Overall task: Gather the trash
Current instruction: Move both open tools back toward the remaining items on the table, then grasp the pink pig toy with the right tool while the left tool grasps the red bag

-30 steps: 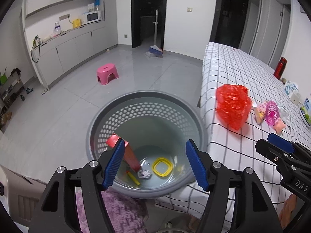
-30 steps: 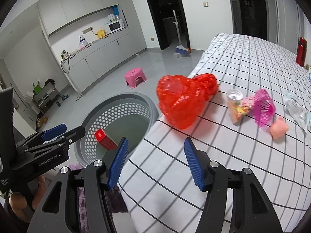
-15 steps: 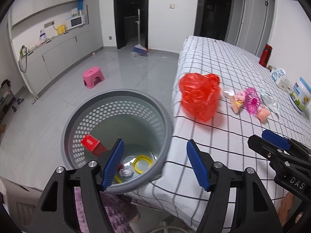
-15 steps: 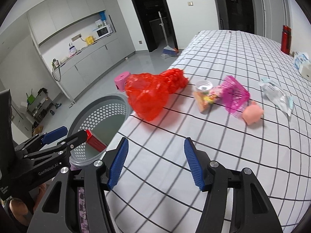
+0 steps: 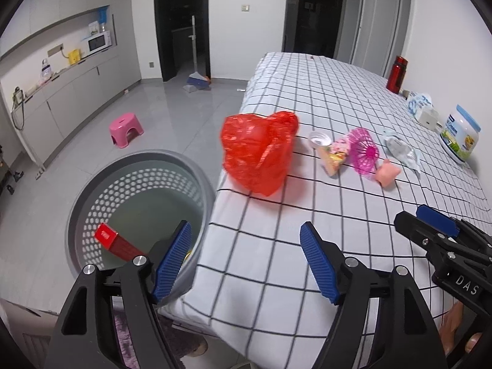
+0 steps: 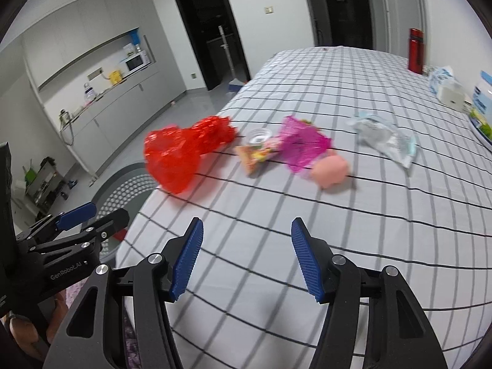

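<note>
Blurring the red bag (image 6: 184, 156), basket (image 6: 123, 184) half-hidden.

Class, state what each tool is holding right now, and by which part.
Nothing is held. The left tool and right tool are both open, with only the checked cloth between their fingers.

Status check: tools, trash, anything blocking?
Left tool and right tool open, empty. Red bag on bed edge beside basket. Nothing blocking.
</note>
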`<state>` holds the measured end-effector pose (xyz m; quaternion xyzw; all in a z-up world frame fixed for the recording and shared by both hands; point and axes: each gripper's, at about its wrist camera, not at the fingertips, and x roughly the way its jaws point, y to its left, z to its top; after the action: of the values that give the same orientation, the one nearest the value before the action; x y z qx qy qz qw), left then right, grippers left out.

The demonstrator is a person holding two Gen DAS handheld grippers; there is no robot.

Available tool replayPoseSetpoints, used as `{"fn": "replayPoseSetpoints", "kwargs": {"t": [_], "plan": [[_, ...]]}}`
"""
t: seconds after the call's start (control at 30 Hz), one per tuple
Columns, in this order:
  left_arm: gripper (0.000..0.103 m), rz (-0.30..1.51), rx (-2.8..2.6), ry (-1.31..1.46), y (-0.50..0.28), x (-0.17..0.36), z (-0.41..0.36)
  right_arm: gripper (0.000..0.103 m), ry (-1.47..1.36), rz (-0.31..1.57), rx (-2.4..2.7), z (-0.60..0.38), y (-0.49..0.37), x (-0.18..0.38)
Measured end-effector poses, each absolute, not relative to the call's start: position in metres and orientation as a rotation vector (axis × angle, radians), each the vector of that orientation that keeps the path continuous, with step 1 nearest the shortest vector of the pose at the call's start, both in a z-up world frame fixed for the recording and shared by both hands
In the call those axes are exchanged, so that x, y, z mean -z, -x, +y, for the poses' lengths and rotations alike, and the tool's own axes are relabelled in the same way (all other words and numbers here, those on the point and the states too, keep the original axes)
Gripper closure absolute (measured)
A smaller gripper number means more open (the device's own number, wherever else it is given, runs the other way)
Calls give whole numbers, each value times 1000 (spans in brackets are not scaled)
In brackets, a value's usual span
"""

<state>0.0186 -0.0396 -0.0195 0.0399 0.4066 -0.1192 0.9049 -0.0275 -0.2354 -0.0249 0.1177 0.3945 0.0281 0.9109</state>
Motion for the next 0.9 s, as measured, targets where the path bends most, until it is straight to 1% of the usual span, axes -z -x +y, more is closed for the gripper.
{"fn": "replayPoseSetpoints", "kwargs": {"t": [0.17,0.47,0.83,0.9], "plan": [[28,842,264,-92,-19,22,-57,44,-252,811,3,-263,35,29],[27,854,268,-112,-25,29,-79,44,-288,830,75,-305,37,44],[27,845,233,-110,-42,29,-73,44,-278,832,70,-311,9,46],[27,838,232,-109,-46,28,-70,43,-268,840,69,-308,-1,47]]}}
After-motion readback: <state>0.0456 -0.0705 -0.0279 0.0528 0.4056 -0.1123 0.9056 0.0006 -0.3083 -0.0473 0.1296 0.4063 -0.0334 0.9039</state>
